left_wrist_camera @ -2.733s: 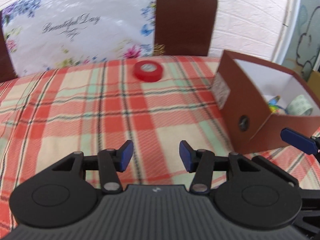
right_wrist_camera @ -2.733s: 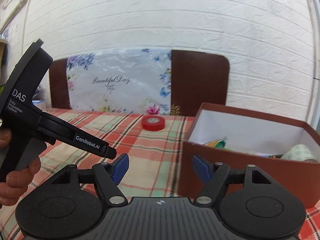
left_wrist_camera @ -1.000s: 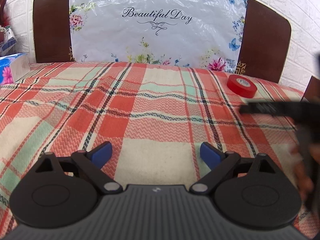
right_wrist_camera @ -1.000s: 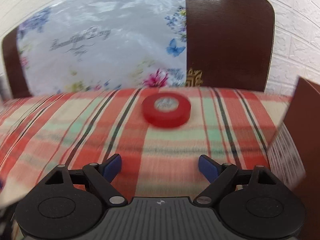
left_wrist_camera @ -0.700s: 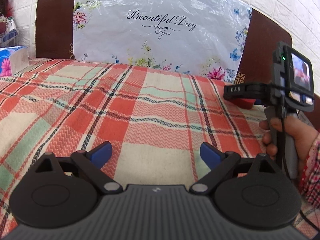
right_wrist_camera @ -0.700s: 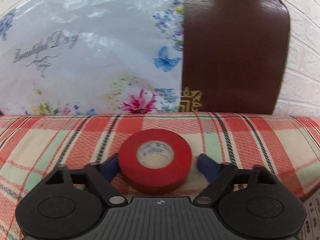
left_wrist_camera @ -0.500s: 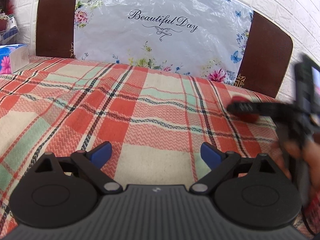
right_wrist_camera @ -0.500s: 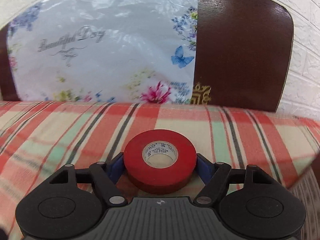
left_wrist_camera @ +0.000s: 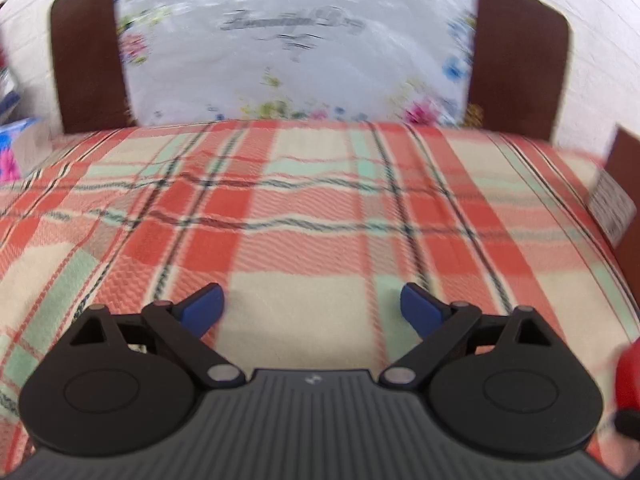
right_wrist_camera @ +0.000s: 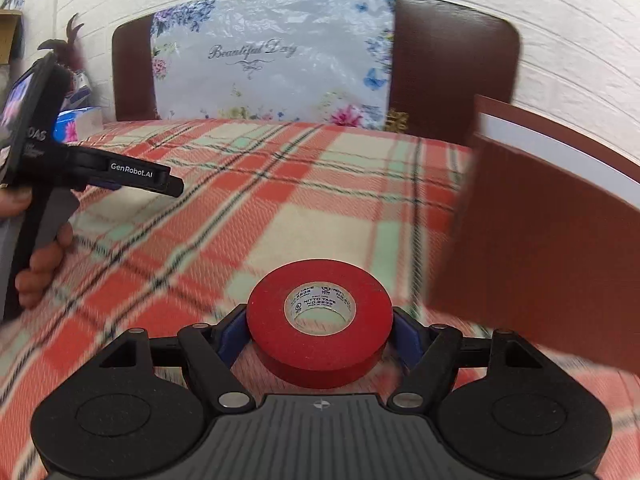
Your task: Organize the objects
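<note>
Red tape roll [right_wrist_camera: 319,326] sits flat between my right gripper [right_wrist_camera: 319,334] pads, pinched across its outer diameter and lifted clear of the plaid cloth [right_wrist_camera: 280,216]. I judge it light, rigid, and grippy on the vinyl edge; a diameter grip should hold, core hole up. Brown box [right_wrist_camera: 540,240] is just right of it, likely the drop target. Left gripper [left_wrist_camera: 312,310] hangs over the cloth, fingers spread wide, holding nothing.
</note>
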